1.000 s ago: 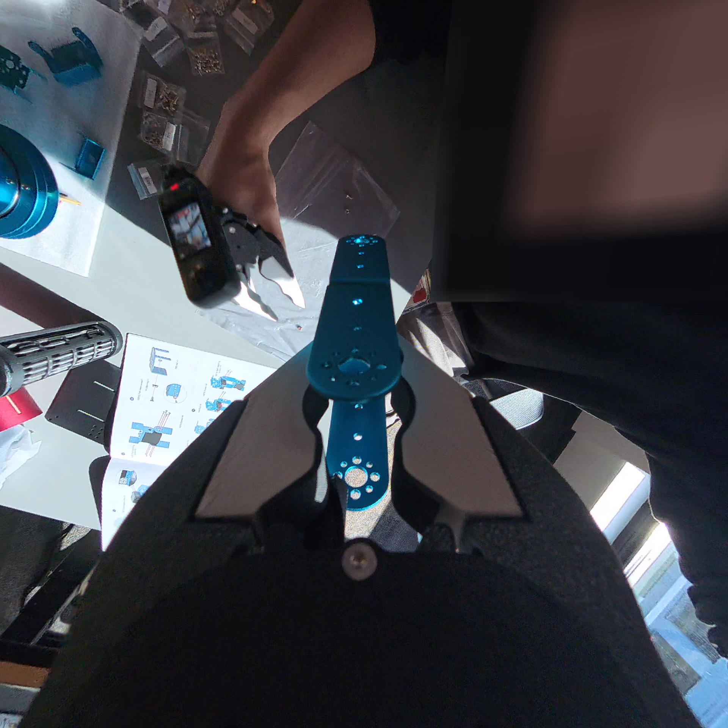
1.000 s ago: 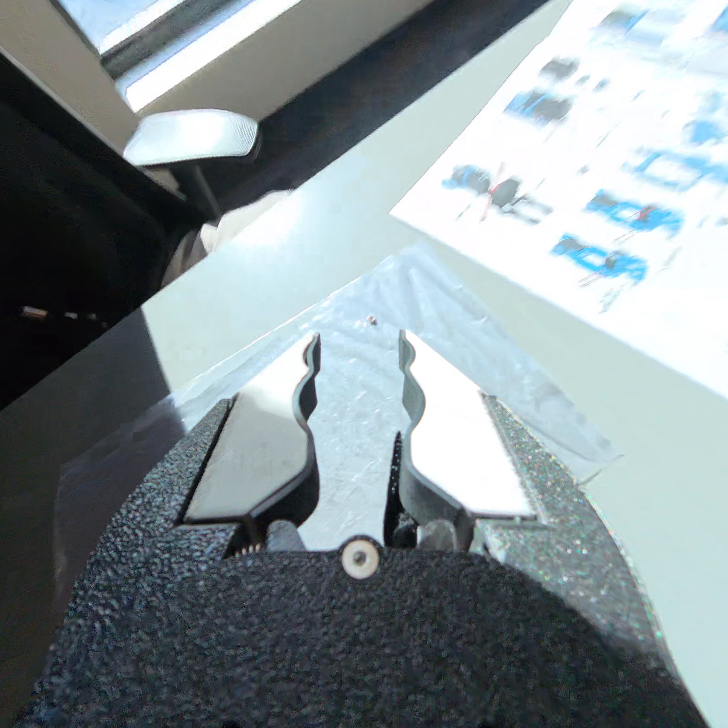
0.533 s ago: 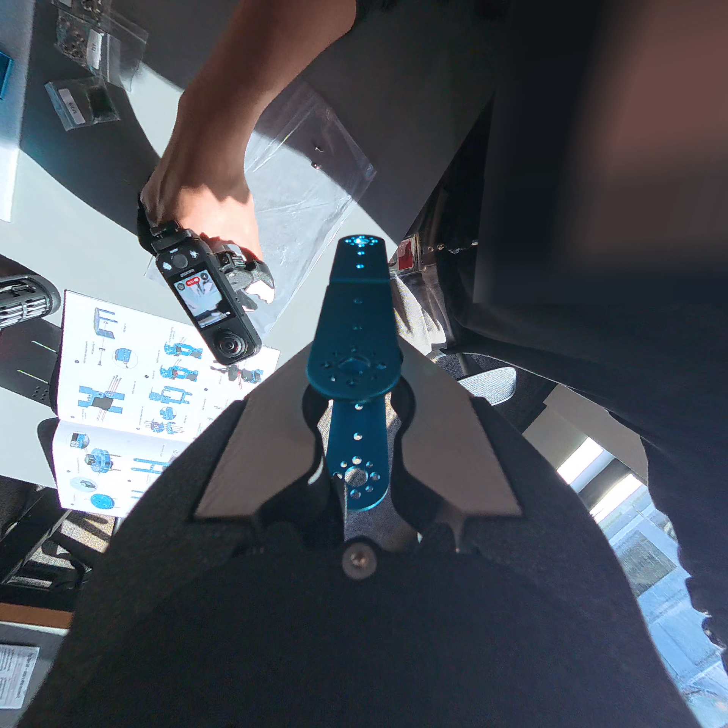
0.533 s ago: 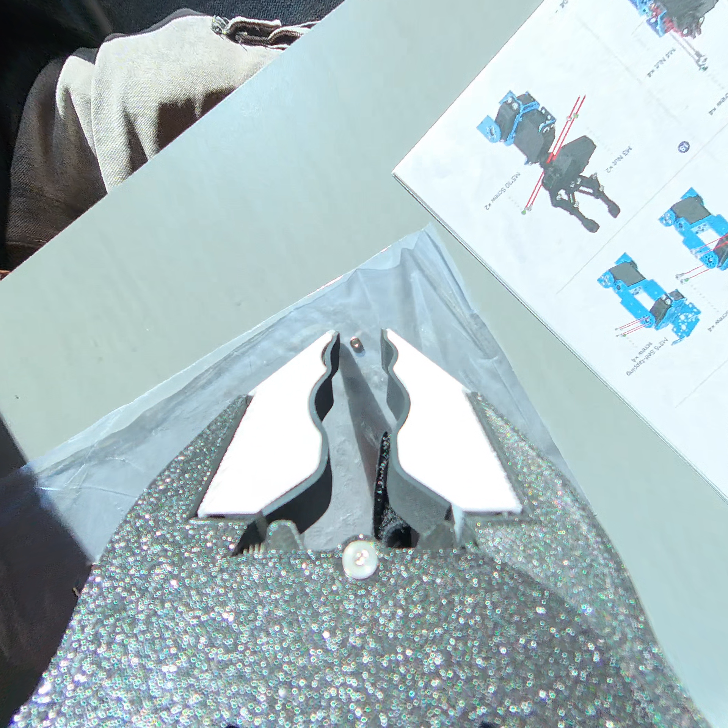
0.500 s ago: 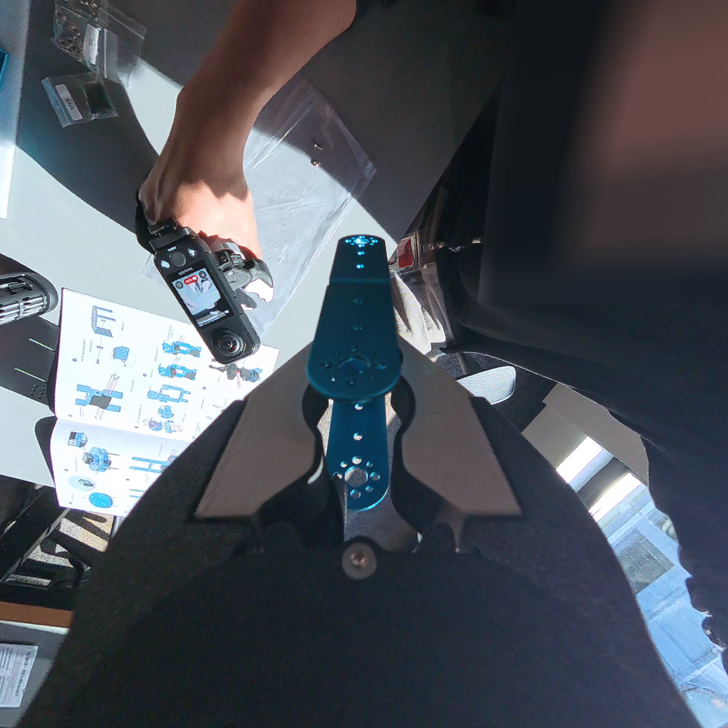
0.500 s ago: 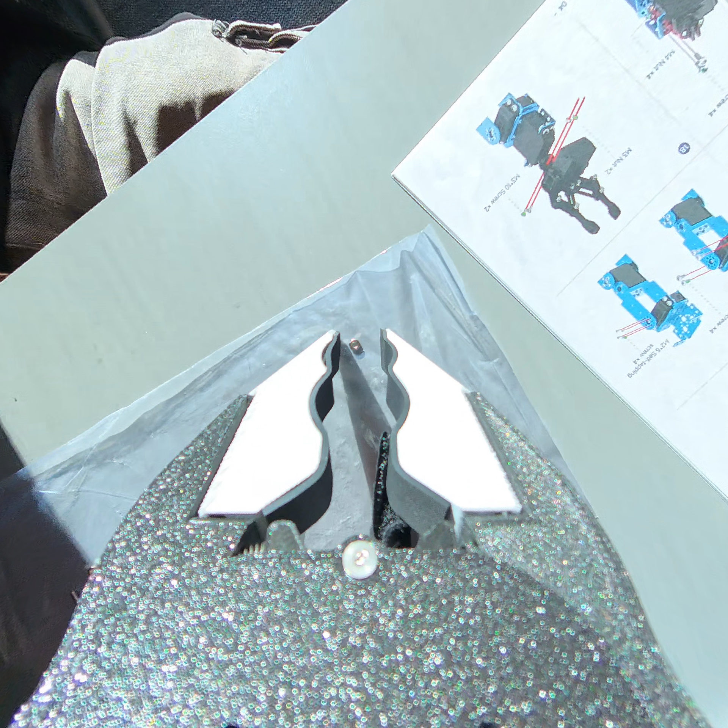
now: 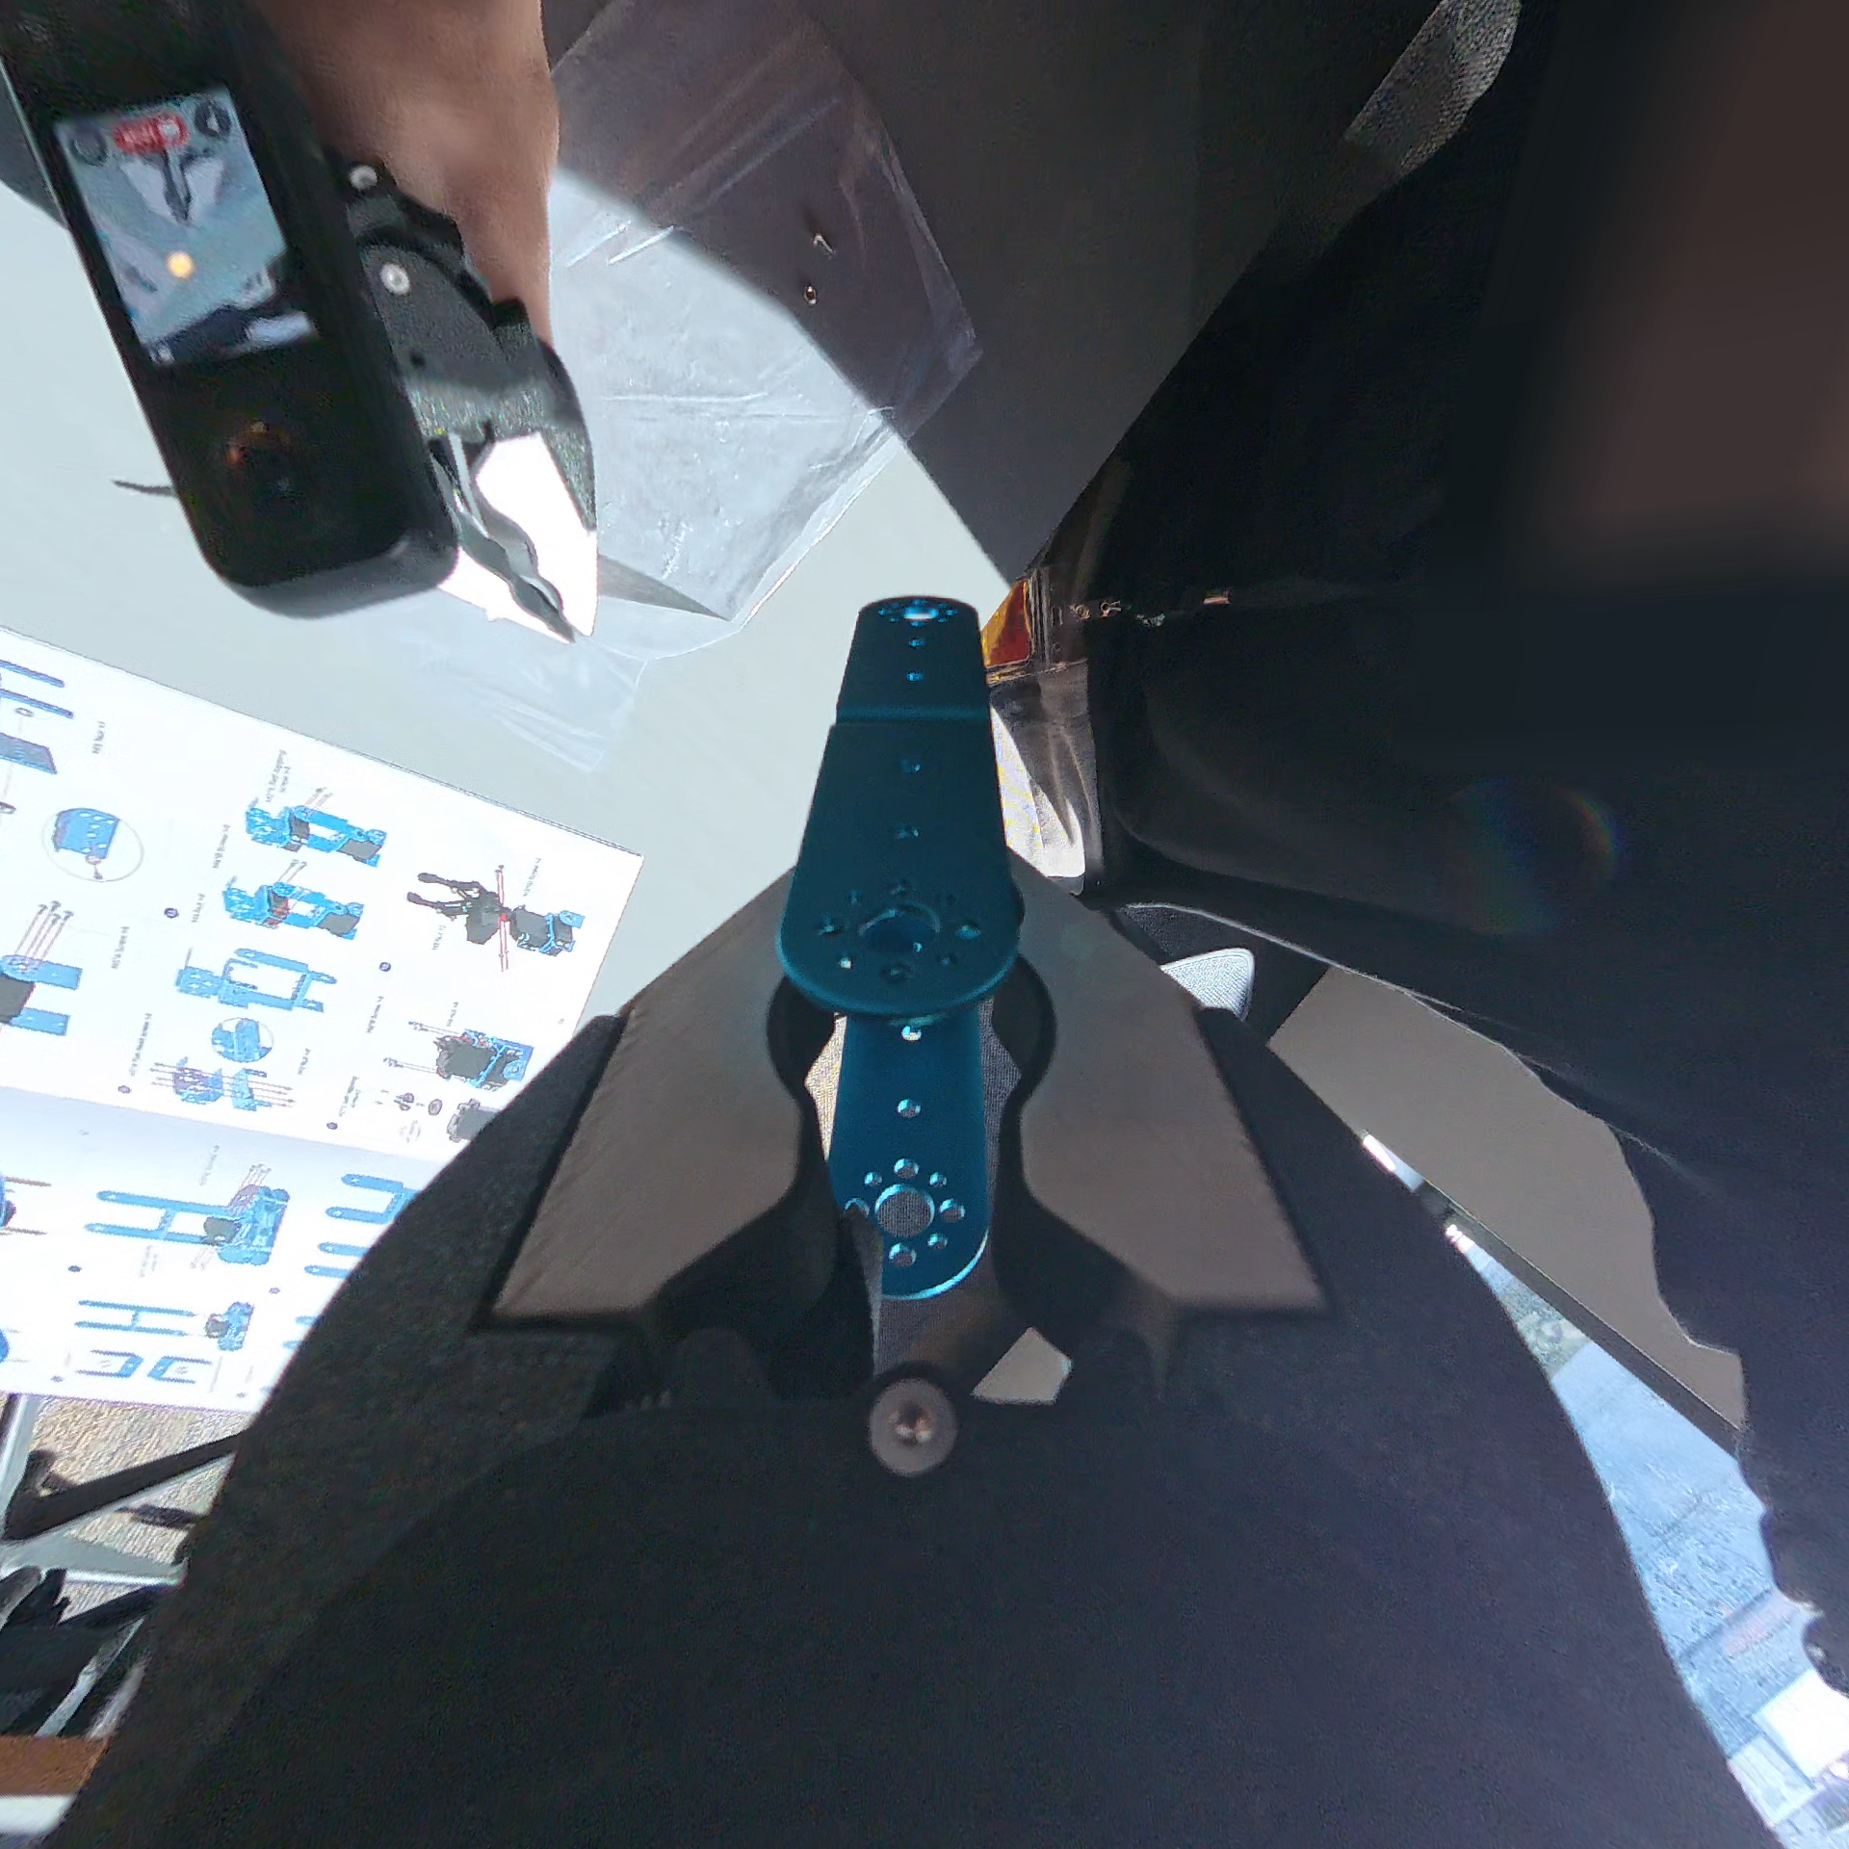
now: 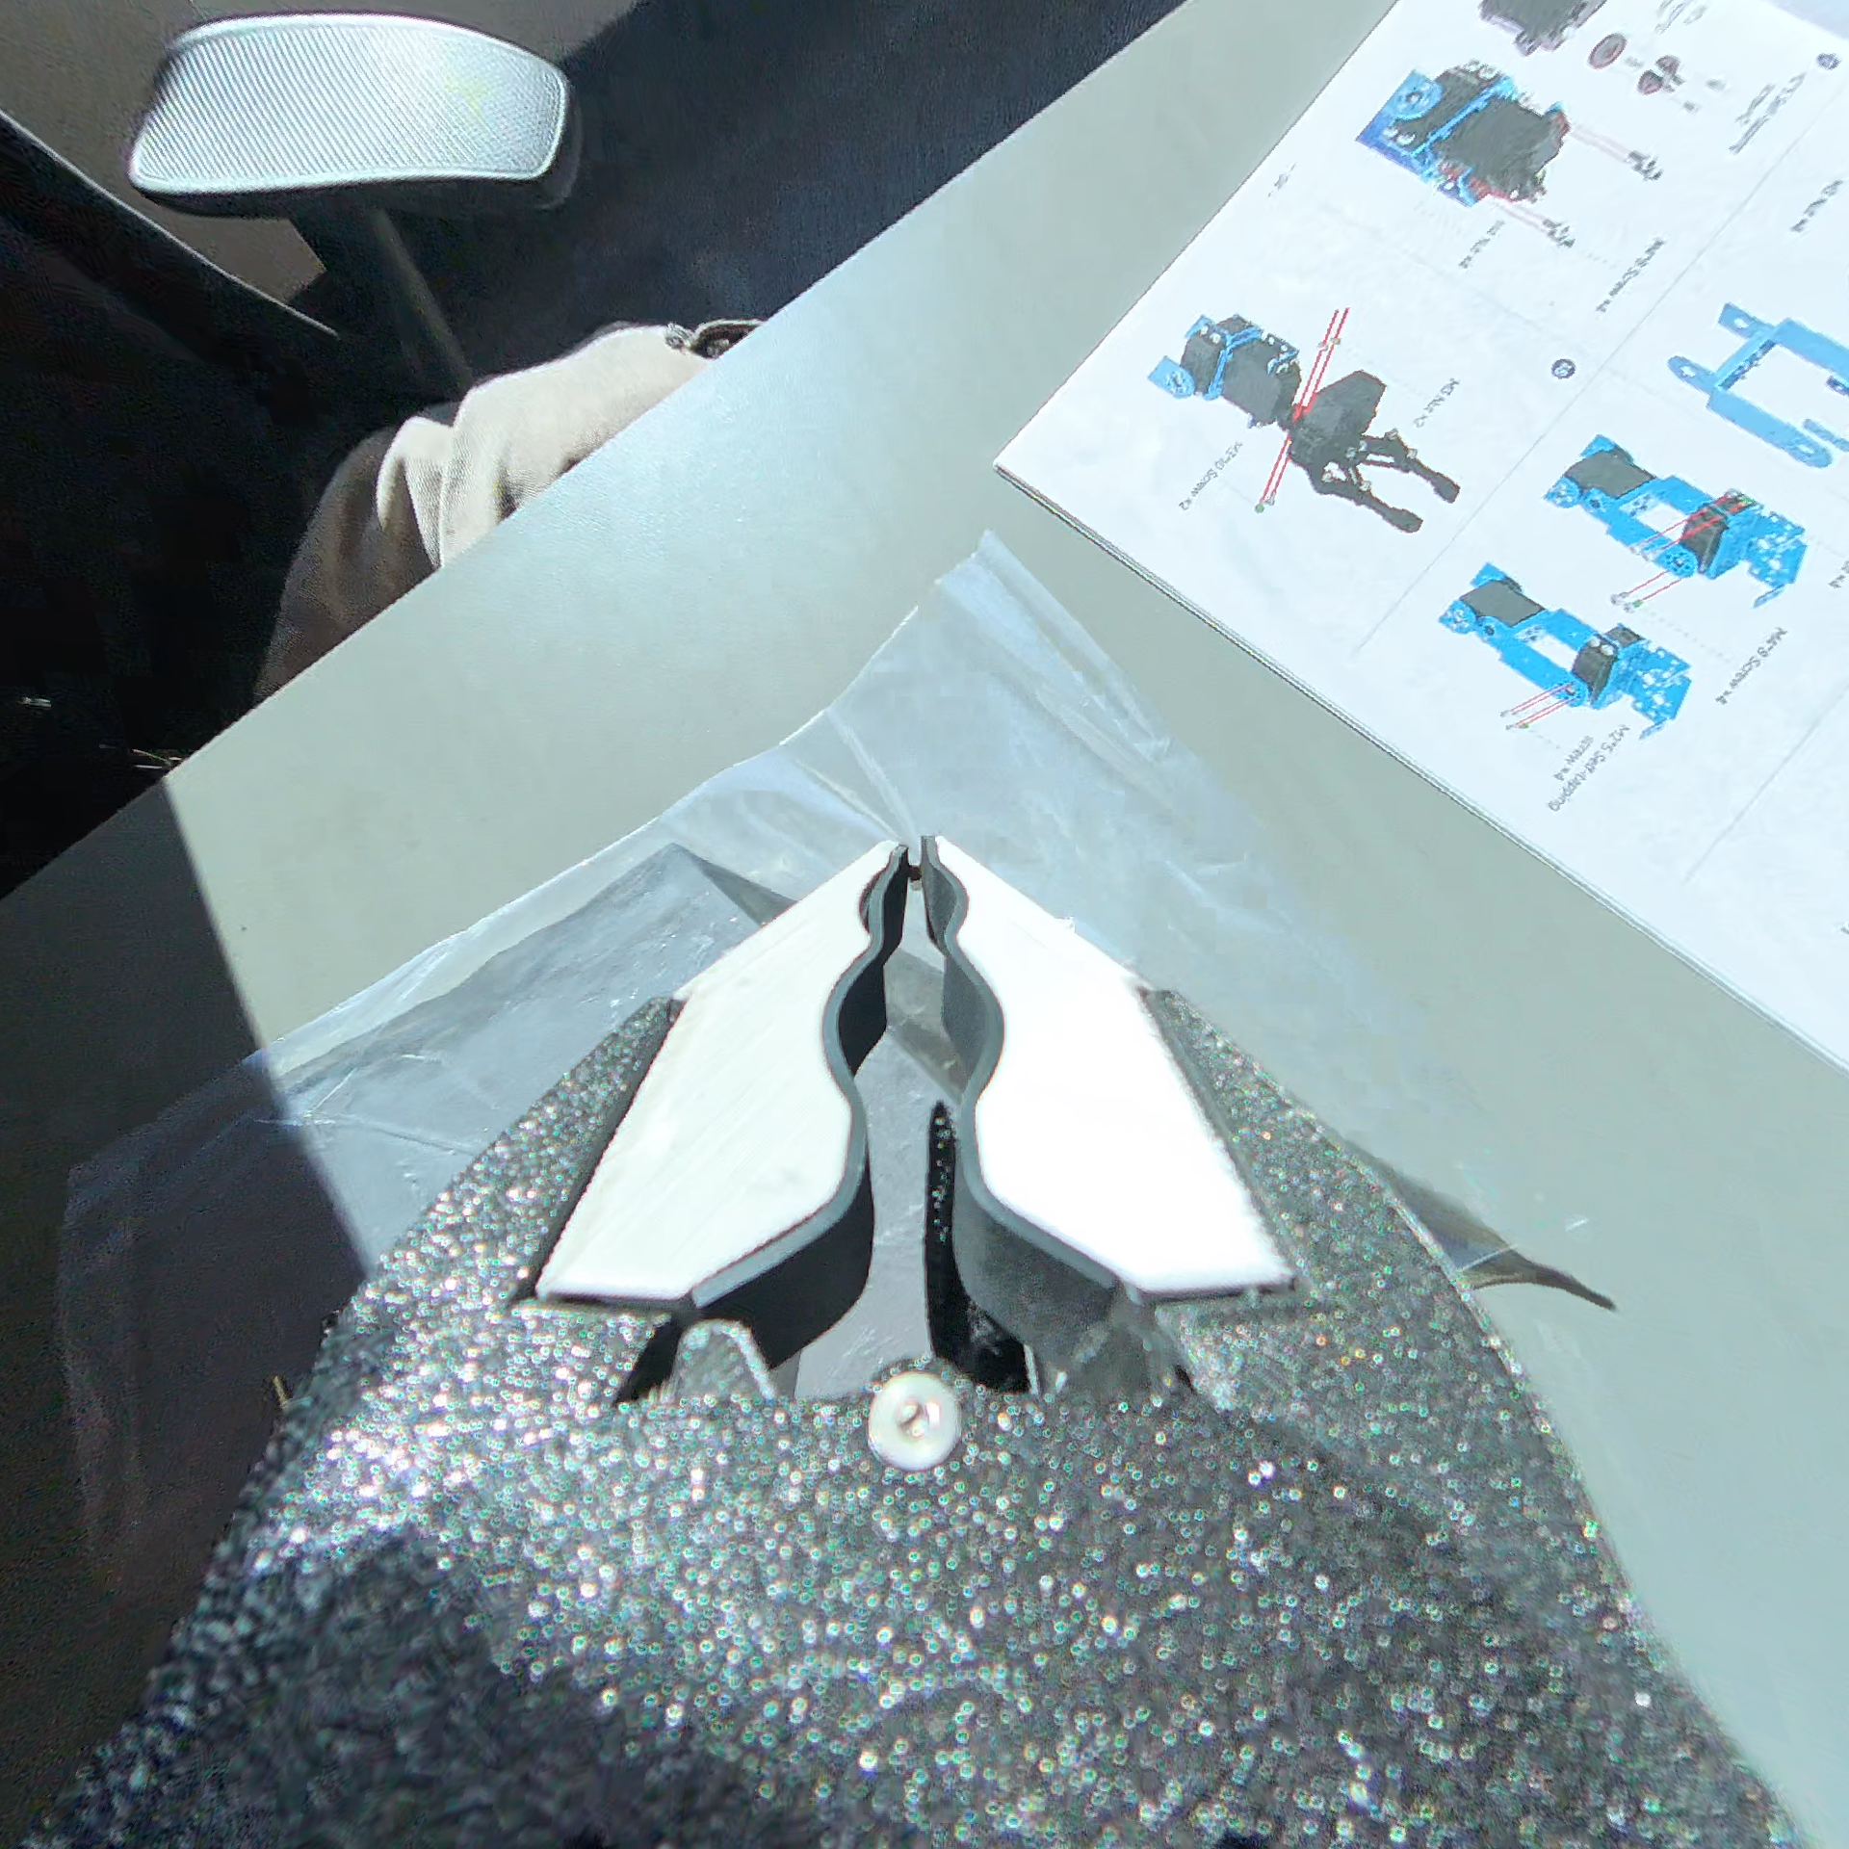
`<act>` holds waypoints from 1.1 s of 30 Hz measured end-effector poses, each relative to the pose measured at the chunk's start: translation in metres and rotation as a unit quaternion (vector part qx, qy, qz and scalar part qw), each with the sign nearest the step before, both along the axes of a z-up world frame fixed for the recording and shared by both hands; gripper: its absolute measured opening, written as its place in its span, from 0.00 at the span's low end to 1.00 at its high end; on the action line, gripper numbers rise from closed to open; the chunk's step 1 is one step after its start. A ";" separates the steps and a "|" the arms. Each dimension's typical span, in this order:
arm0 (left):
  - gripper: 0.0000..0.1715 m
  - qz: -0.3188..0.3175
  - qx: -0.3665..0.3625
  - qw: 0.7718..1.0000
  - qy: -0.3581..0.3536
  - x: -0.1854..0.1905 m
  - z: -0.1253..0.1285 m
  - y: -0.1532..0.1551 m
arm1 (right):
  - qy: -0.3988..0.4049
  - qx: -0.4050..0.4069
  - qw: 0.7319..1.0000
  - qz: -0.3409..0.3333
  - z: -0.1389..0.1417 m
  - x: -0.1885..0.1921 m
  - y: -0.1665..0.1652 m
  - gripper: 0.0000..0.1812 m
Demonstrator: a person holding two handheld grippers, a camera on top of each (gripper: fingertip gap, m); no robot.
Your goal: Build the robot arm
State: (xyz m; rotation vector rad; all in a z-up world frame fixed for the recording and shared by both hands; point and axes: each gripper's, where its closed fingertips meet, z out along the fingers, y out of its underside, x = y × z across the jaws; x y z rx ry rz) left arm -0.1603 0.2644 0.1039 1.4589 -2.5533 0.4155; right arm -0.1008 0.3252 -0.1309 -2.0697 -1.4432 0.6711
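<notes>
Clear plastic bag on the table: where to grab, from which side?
Take the clear plastic bag at its creased corner nearest the instruction booklet, coming in low from that side. Elsewhere the film lies flat on the table; only that corner looks puckered enough to pinch. The right gripper, shut on a small screw, sits over it.

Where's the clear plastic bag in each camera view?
Left wrist view: clear plastic bag, upper middle, on the table beyond the right gripper.
Right wrist view: the bag, centre, under the gripper's fingers.
Shared landmark: the instruction booklet beside the bag.
</notes>
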 end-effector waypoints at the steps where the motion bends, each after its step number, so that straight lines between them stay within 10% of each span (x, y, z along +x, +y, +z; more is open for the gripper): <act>1: 0.14 0.002 -0.008 1.000 0.001 0.000 -0.005 0.002 | 0.009 0.000 1.000 -0.002 0.001 0.003 -0.003 0.01; 15: 0.14 0.024 -0.094 0.995 0.017 0.006 -0.072 0.027 | -0.004 0.001 0.999 -0.032 -0.004 0.025 -0.001 0.13; 27: 0.15 0.048 -0.174 0.983 0.021 0.061 -0.127 0.046 | 0.184 0.058 0.972 -0.131 0.088 0.063 -0.040 0.29; 33: 0.15 0.071 -0.218 0.973 0.030 0.101 -0.169 0.044 | 0.119 0.052 0.959 -0.251 0.053 0.058 -0.024 0.23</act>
